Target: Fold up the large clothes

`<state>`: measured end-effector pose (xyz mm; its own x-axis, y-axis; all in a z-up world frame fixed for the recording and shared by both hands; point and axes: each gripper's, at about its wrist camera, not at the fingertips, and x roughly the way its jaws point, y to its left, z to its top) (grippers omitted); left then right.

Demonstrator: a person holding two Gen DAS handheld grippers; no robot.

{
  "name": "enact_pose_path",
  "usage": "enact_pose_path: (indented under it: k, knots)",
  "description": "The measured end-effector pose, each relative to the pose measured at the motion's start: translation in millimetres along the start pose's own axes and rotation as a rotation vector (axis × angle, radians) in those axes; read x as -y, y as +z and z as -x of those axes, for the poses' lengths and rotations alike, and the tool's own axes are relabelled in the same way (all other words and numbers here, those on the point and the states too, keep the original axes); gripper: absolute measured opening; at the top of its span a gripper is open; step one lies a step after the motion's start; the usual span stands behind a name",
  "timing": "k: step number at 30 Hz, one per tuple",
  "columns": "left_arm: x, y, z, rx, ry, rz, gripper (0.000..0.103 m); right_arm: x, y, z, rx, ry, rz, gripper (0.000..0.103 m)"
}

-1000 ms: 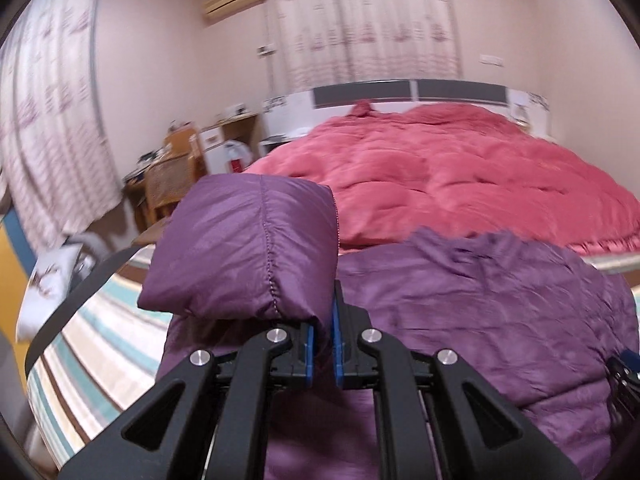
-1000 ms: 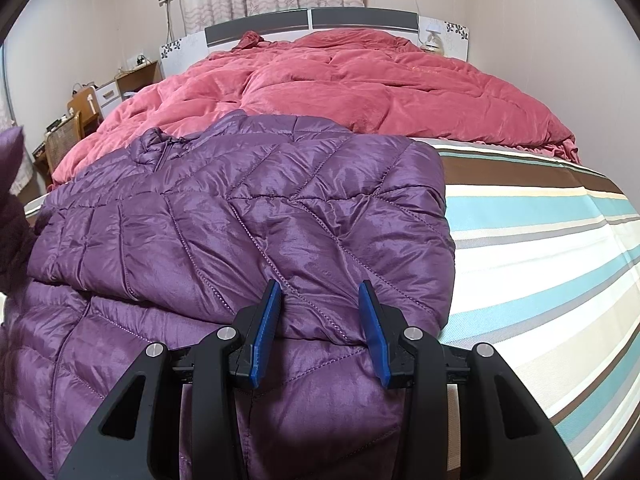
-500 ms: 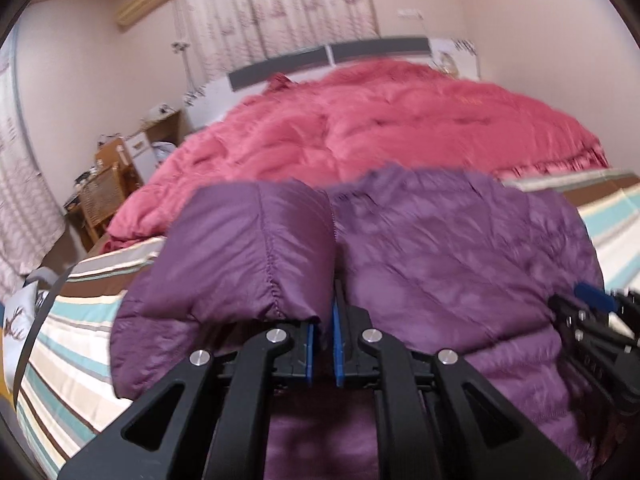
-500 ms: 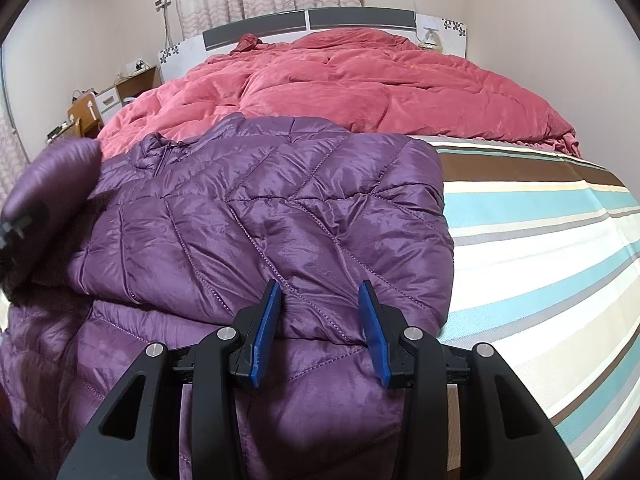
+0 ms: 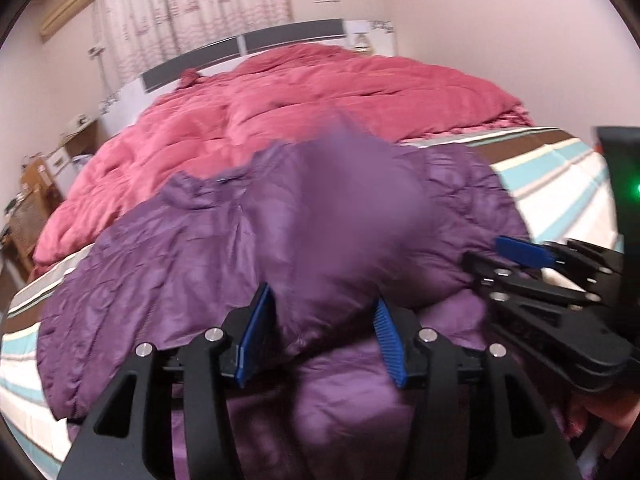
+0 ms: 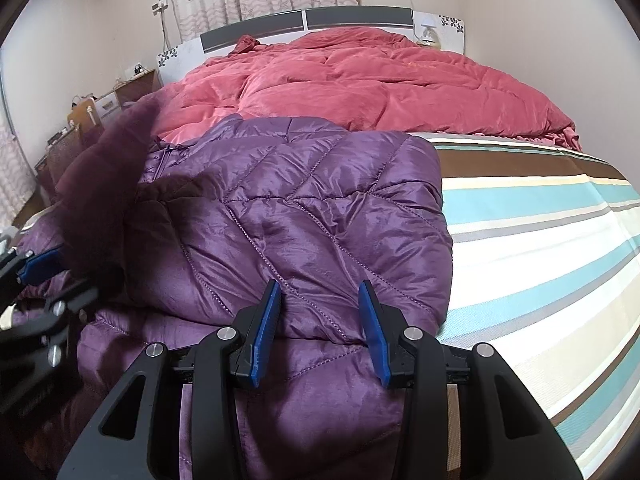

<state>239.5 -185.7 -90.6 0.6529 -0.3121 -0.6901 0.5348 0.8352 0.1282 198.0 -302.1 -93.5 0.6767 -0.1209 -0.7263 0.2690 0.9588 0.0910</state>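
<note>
A purple quilted down jacket lies on the striped bed sheet, its right side folded over the body. My left gripper hovers over the jacket with its jaws opening. The blurred purple sleeve sits loose between them, and the blue pads do not press on it. In the right wrist view the same sleeve hangs dark at the left. My right gripper stands open just above the folded edge, gripping nothing; one of its blue fingers shows at the right of the left wrist view.
A rumpled red quilt covers the far half of the bed up to the grey headboard. Wooden furniture with clutter stands by the left wall. A person's hand holds the right gripper.
My left gripper carried the sleeve rightward over the jacket's body, then went from shut on it to jaws apart; the sleeve now slips free. The right gripper stayed still.
</note>
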Motion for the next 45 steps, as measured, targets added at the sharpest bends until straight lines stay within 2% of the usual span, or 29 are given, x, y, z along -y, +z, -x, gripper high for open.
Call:
enact_pose_path:
  k: [2,5,7,9,11,12,14,16,19,22,24,28,32,36,40,43,45]
  knots:
    - [5.7,-1.2,6.7,0.009,-0.028,-0.018,0.053,-0.2,-0.6,0.1,0.0,0.002,-0.003,0.04]
    - [3.5,-2.7,26.9,0.043,-0.117,0.006,0.06,0.4,-1.5,1.4,0.001,0.003,-0.004,0.04]
    - [-2.4,-6.7,46.2,0.073,-0.133,0.024,0.066,1.7,-1.2,2.9,0.004,0.007,-0.007,0.04]
    - [-17.2,-5.7,57.2,0.083,-0.133,0.048,0.067,2.9,0.8,5.5,0.006,0.01,-0.01,0.04]
    - [-36.6,-8.3,63.2,0.084,-0.108,0.081,0.072,-0.4,5.2,14.8,0.02,0.003,0.007,0.04]
    - [-52.6,-9.7,66.0,0.082,-0.066,0.105,0.075,-3.1,8.7,20.6,0.026,0.009,0.012,0.04]
    - [-85.6,-12.7,65.0,0.076,0.033,0.165,0.086,-11.4,18.6,35.1,0.055,0.06,0.003,0.04]
    - [-121.2,-18.6,63.4,0.061,0.151,0.229,0.089,-24.9,27.4,46.1,0.088,0.095,0.015,0.04]
    - [-165.2,-24.5,48.3,-0.013,0.268,0.316,0.091,-66.0,44.2,48.7,0.11,0.137,0.104,0.04]
    - [-196.5,-29.7,25.1,-0.1,0.322,0.386,0.091,-101.7,52.2,28.5,0.059,0.147,0.179,0.04]
    - [-205.7,-31.9,11.5,-0.128,0.325,0.392,0.091,-120.5,55.7,6.3,0.005,0.153,0.199,0.04]
    - [-208.0,-39.5,-22.3,-0.168,0.338,0.345,0.092,-123.4,52.3,-28.9,-0.066,0.118,0.183,0.04]
    - [-207.9,-46.3,-37.5,-0.155,0.316,0.342,0.097,-117.8,39.3,-47.4,-0.055,0.106,0.177,0.04]
    - [-223.2,-56.2,-47.4,-0.164,0.257,0.425,0.101,-119.1,36.8,-50.6,-0.043,0.093,0.183,0.04]
    - [-219.7,-53.6,-45.5,-0.16,0.284,0.406,0.101,-116.3,40.4,-50.5,-0.046,0.11,0.17,0.04]
    - [-210.9,-48.2,-32.8,-0.172,0.333,0.39,0.1,-117.6,44.1,-39.7,-0.044,0.108,0.187,0.042]
    - [-208.0,-44.4,-22.4,-0.164,0.334,0.391,0.1,-116.8,49.0,-29.4,-0.029,0.117,0.189,0.042]
